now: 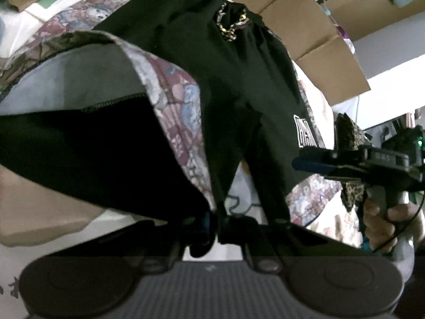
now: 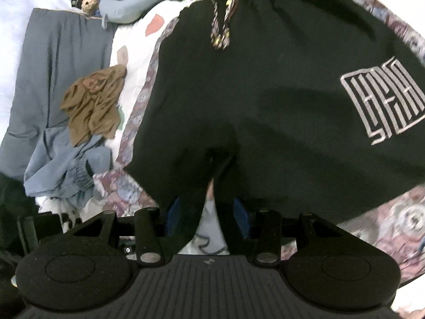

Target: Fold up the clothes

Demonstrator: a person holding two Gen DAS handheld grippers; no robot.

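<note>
Left gripper [image 1: 216, 228] low and pointing forward, fingers drawn close together and pinching a fold of dark cloth between them. Right gripper [image 2: 209, 212] likewise aimed forward, blue-padded fingers [image 2: 240, 212] apart either side of a dark cloth edge, contact too blurred to judge. From the left wrist view, right gripper [image 1: 313, 163] level at the right edge, gripped by a bare hand [image 1: 382, 226] around its handle below.

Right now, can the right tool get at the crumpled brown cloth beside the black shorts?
Probably yes: the brown cloth lies uncovered to the left of the black shorts, with nothing on top. But the right tool, seemingly open, has the hem of the shorts hanging in its gap and must clear that first.
</note>
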